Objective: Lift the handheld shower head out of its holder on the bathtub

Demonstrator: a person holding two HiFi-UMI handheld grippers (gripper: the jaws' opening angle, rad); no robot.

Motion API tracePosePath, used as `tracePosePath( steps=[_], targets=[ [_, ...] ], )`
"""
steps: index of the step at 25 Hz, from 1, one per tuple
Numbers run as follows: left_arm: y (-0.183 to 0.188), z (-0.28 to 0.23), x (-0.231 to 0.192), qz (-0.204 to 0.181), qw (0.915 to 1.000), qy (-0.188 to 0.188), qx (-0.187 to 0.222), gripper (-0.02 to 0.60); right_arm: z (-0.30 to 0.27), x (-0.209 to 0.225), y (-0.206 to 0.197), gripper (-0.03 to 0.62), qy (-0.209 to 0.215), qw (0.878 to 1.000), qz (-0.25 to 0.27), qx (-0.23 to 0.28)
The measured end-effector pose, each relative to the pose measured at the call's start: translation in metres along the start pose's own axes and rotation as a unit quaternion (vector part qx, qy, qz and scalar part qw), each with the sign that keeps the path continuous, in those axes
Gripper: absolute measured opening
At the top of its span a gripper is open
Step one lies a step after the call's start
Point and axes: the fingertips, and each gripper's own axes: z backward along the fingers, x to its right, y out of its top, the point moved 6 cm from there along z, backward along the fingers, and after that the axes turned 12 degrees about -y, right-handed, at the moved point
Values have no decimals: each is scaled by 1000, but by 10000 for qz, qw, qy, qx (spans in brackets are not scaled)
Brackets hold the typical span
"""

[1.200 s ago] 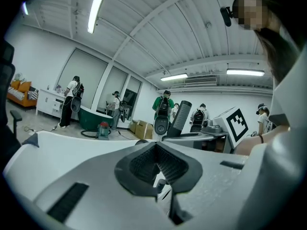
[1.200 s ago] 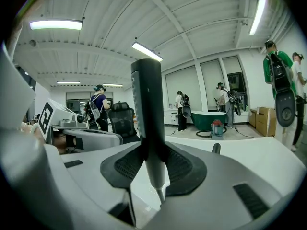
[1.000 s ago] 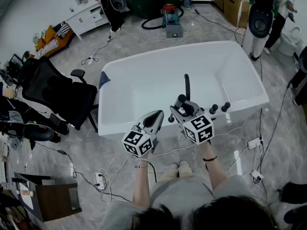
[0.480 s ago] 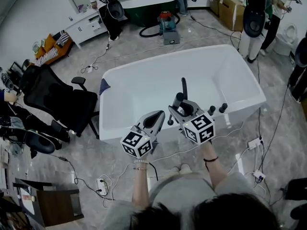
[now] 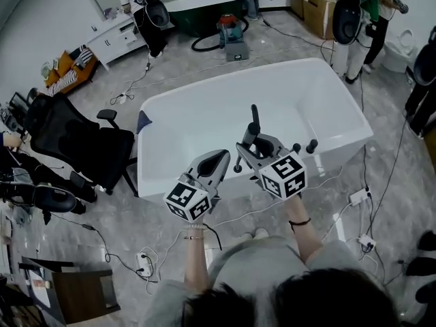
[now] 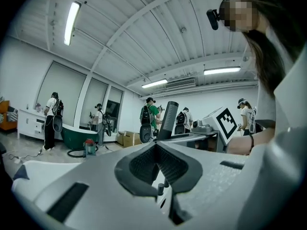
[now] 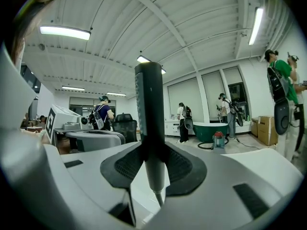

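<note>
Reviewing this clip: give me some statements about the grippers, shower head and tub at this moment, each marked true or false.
1. The right gripper is clamped on the shower head. True.
2. The left gripper also grips it. False: its jaws are together on nothing.
3. The shower head stands roughly upright. True.
4. The bathtub below the grippers is black. False: it is white.
5. A black office chair stands beside the bathtub. True.

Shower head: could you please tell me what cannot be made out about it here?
- Holder: head view, hidden behind the right gripper.
- Hose: right gripper view, hidden below the shower head by the jaws.
- Spray face: head view, too small and dark.
</note>
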Motion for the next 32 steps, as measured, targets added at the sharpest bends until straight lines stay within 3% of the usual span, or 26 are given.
tracePosePath(
  steps=[32],
  targets=[
    [-2, -11, 11, -70, 9999, -108, -72, 5, 13, 1, 3, 133, 4, 9997, -28, 252]
  ],
)
